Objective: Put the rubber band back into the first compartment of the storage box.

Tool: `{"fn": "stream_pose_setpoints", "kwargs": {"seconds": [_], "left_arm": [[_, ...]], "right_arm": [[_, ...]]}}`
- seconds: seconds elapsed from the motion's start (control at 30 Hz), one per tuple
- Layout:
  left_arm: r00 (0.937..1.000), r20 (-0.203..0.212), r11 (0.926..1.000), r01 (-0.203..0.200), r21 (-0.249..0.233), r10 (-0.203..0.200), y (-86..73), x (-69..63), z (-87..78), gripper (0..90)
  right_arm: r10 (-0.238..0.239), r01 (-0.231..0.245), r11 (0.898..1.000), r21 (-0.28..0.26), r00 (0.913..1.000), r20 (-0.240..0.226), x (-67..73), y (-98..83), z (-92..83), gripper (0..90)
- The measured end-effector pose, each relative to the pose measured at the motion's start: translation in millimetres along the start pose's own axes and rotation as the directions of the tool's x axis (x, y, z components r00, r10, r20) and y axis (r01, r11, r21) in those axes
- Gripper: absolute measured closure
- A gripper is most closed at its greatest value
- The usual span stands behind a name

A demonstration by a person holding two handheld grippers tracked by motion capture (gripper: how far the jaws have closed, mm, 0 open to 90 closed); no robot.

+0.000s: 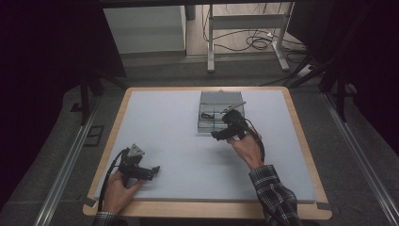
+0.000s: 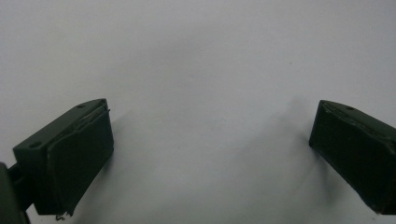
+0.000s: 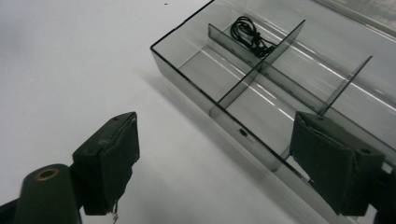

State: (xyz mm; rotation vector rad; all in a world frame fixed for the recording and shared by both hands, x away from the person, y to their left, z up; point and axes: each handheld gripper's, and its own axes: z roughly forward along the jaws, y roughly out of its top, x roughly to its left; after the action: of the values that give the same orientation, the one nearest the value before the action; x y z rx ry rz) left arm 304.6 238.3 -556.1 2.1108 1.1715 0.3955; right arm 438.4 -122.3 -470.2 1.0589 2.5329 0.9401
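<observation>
one clear box (image 3: 261, 93) lies just beyond the open right gripper (image 3: 229, 168).

You had the high view looking forward and down from above your side, taking in the whole table (image 1: 160, 141). The left gripper view sat close over bare tabletop. The right gripper view looked down from close by at the clear divided box (image 3: 261, 88), which the high view shared.

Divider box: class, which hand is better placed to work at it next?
Right. The right claw hangs open at the divider box edge; the left claw rests far off on the table.
</observation>
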Motion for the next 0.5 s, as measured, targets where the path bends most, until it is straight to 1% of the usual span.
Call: {"fn": "stream_pose_setpoints", "kwargs": {"seconds": [0.13,0.17,0.23,0.3,0.5], "left_arm": [[1.0000,0.000,1.0000,0.000,0.000,0.000,0.0,0.0,0.0,0.0],[1.0000,0.000,1.0000,0.000,0.000,0.000,0.0,0.0,0.0,0.0],[1.0000,0.000,1.0000,0.000,0.000,0.000,0.0,0.0,0.0,0.0],[1.0000,0.000,1.0000,0.000,0.000,0.000,0.0,0.0,0.0,0.0],[1.0000,0.000,1.0000,0.000,0.001,0.000,0.0,0.0,0.0,0.0]], "right_arm": [[0.004,-0.004,1.000,-0.002,1.0000,-0.002,-0.1,-3.1,-3.7,13.8],[-0.001,0.001,1.000,-0.004,1.0000,0.002,-0.4,-3.8,-4.5,13.5],[0.003,-0.003,1.000,-0.007,1.0000,-0.007,-0.9,-5.8,-6.7,12.6],[0.003,-0.003,1.000,-0.009,1.0000,-0.002,-1.3,-6.9,-7.6,12.2],[0.005,-0.005,1.000,0.004,1.0000,-0.004,-3.4,-16.9,-13.6,9.9]]}}
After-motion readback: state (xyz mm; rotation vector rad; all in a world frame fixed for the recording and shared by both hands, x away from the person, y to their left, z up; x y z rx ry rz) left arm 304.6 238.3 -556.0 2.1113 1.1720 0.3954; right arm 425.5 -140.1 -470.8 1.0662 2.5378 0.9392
